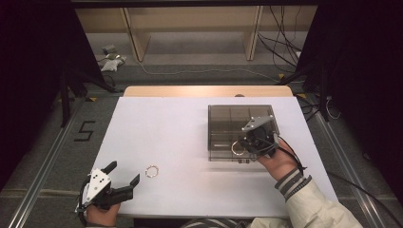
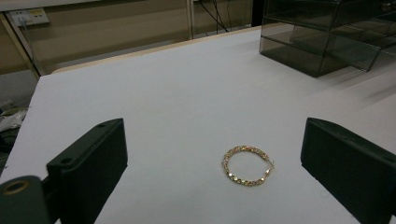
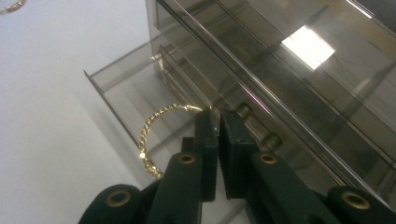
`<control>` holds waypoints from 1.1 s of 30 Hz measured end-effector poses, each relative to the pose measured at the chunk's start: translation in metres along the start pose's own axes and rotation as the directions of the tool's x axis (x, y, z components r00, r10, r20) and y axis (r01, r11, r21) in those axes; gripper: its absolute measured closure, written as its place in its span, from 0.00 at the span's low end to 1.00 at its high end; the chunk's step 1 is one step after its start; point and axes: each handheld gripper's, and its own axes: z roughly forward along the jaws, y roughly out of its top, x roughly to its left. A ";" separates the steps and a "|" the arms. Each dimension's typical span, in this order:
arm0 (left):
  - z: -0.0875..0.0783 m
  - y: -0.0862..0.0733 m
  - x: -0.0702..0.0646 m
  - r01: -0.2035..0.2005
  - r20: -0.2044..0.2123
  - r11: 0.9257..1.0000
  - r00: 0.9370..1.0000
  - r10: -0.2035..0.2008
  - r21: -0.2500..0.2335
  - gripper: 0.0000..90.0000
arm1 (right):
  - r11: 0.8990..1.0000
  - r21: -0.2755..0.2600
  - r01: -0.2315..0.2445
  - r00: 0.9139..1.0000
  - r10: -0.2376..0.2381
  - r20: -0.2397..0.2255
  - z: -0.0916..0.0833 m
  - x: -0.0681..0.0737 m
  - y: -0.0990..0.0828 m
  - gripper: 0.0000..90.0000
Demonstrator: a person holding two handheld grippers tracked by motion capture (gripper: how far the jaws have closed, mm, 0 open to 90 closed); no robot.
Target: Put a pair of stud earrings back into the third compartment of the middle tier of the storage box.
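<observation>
Here, the right gripper (image 1: 251, 142) is gripping a gold bracelet (image 1: 237, 147) at the front of the smoky box (image 1: 223, 118), which is sitting near the table's (image 1: 166, 118) right edge. From the high view the bracelet is showing as a small ring at the box's front edge, beside the jaws, but how it is held is hard to tell there. The right gripper view is making that plain: the right gripper (image 3: 217, 122) is standing nearly closed, with the bracelet (image 3: 148, 135) pinched at one end and curving away to the left, over an open drawer (image 3: 121, 88) sliding out from the box (image 3: 289, 84). The left gripper (image 1: 124, 173) is resting near the table's front left corner, its jaws spread wide and holding nothing. A second bracelet (image 1: 151, 171) is lying flat on the table just beside it. The left gripper view is showing this second bracelet (image 2: 247, 166) lying between the wide jaws of the left gripper (image 2: 212, 163), touching neither, with the box (image 2: 327, 42) well apart toward the far right.
</observation>
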 end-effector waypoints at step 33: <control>0.000 0.000 0.000 0.000 -0.003 1.000 1.000 0.000 -0.001 0.08 | 0.992 0.054 -0.111 0.989 0.105 0.103 -0.007 -0.038 -0.049 0.96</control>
